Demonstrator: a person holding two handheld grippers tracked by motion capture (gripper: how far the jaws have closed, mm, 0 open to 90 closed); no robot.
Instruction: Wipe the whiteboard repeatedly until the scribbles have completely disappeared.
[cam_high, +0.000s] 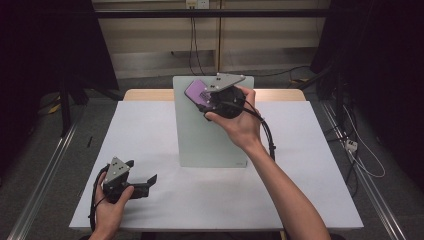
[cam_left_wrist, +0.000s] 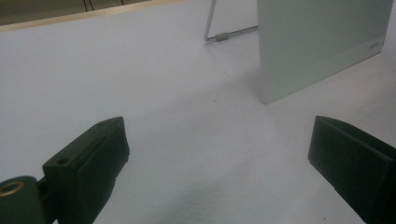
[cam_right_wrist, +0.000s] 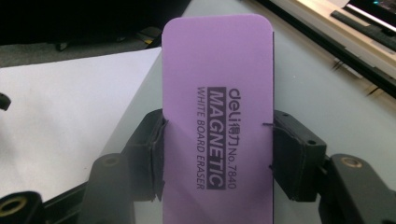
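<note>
A: How many of each thing do you count?

B: Two grippers, one whiteboard eraser, one whiteboard. The right gripper (cam_high: 206, 100) is held up over the far half of the tabletop (cam_high: 150, 130), and its two black jaws pinch a purple whiteboard eraser (cam_right_wrist: 217, 126) by its long edges. The print on it reads "deli MAGNETIC WHITE BOARD ERASER No.7840".

A: And the other gripper?

B: The left gripper (cam_high: 145, 181) is low at the near left of the tabletop, in the person's left hand (cam_high: 112, 207). Its jaws stand spread wide with nothing between them but the white tabletop cover.

A: Where's the eraser relative to the board?

B: In front of the upper left part of the pale grey-green whiteboard (cam_high: 200, 140), which stands propped in the middle of the tabletop. Whether the eraser touches the board face I cannot tell; from the high view they overlap, no more.

A: What's hidden or cut off?

B: The eraser's lower end runs out of the right gripper view, and its underside can't be seen. In the high view the right hand (cam_high: 242, 125) and the gripper's grey plate cover much of the eraser. In the left gripper view the board (cam_left_wrist: 317, 42) is cropped at the top and right, with one wire leg of its stand (cam_left_wrist: 219, 32) showing behind it. A small mark in the board's near right corner is too small to read.
</note>
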